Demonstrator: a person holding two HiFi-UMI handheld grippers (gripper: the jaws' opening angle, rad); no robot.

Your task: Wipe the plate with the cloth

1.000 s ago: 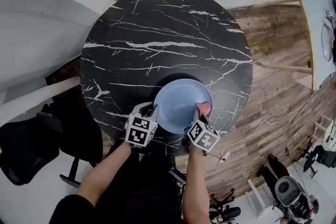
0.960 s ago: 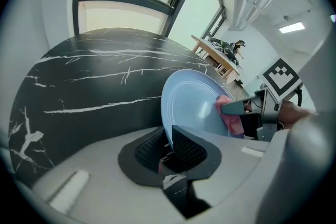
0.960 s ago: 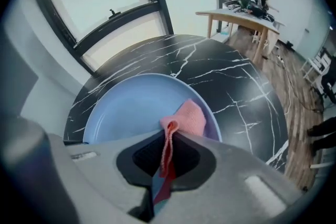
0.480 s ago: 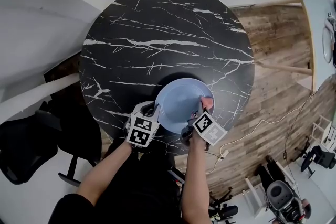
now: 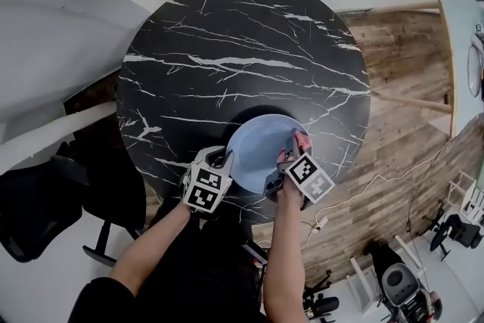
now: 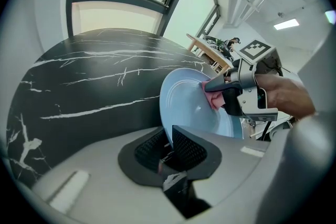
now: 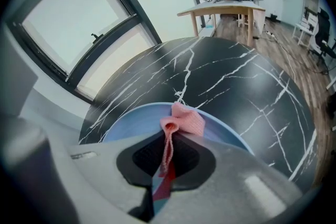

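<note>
A light blue plate (image 5: 261,149) is held tilted over the near edge of the round black marble table (image 5: 242,64). My left gripper (image 5: 221,159) is shut on the plate's left rim (image 6: 169,136), which runs between the jaws in the left gripper view. My right gripper (image 5: 291,155) is shut on a pink cloth (image 7: 181,120) and presses it against the plate (image 7: 136,123) near its right side. From the left gripper view the cloth (image 6: 214,98) lies on the plate's inner face (image 6: 189,105) under the right gripper (image 6: 223,93).
Black office chairs (image 5: 45,208) stand left of the table. A wooden floor (image 5: 401,125) with a white cable lies to the right. A wooden desk (image 7: 231,10) stands beyond the table, with a person behind it. Large windows (image 7: 79,29) line the far wall.
The right gripper has slid the pink cloth a little toward the plate's right rim and has rolled, its marker cube turning. The left gripper and plate have stayed put.
</note>
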